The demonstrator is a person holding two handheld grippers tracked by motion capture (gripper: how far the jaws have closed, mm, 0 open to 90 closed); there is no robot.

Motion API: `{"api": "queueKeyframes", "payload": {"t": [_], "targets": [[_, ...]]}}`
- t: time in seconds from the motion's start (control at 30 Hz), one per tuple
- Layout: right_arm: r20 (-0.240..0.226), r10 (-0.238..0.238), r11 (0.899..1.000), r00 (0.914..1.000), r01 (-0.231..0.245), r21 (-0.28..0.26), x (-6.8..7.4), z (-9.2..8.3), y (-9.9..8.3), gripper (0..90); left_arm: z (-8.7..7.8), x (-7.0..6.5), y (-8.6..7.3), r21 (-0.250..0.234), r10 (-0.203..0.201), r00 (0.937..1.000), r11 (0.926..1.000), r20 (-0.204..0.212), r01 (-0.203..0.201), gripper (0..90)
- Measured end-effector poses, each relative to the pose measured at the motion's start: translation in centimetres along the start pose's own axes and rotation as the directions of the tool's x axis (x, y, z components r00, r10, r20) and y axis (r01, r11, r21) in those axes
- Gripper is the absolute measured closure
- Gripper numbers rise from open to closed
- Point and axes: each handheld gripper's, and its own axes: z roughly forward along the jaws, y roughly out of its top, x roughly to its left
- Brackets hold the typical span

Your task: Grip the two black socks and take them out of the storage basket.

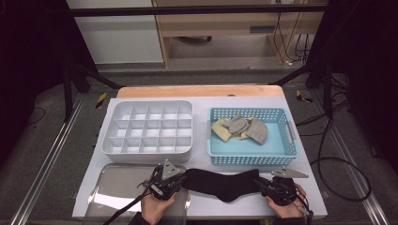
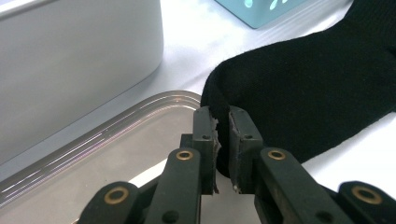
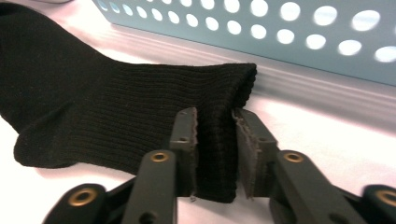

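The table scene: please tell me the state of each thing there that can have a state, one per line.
black sock: lying flat, stretched between both grippers.
left gripper: shut on the sock's toe end.
right gripper: jaws around the ribbed cuff end; grip uncertain.
white divided box: compartments empty.
blue basket: holds grey and yellow socks.
metal tray: empty.

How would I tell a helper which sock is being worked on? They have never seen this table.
Start at the blue basket on the right of the white table. On the table in front of its near wall lies a black sock, stretched sideways between the left tool and the right tool. The other socks are grey or yellow and lie inside the basket.
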Motion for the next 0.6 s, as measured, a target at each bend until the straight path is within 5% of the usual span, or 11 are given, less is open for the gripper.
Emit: {"api": "queueKeyframes", "payload": {"t": [0.3,0.6], "targets": [[-0.023,0.013,1.0,0.9996,-0.013,-0.014,-0.3,-0.4,0.2,81.6,-0.2,-0.3,0.0,-0.004,0.007,0.9999,1.0,0.009,-0.007,80.4],[-0.037,0.001,1.0,0.9993,-0.002,-0.026,-0.6,-0.9,0.9,81.4,-2.0,-1.2,1.2,-0.088,-0.002,0.9989,0.9961,0.046,0.006,70.0]]}}
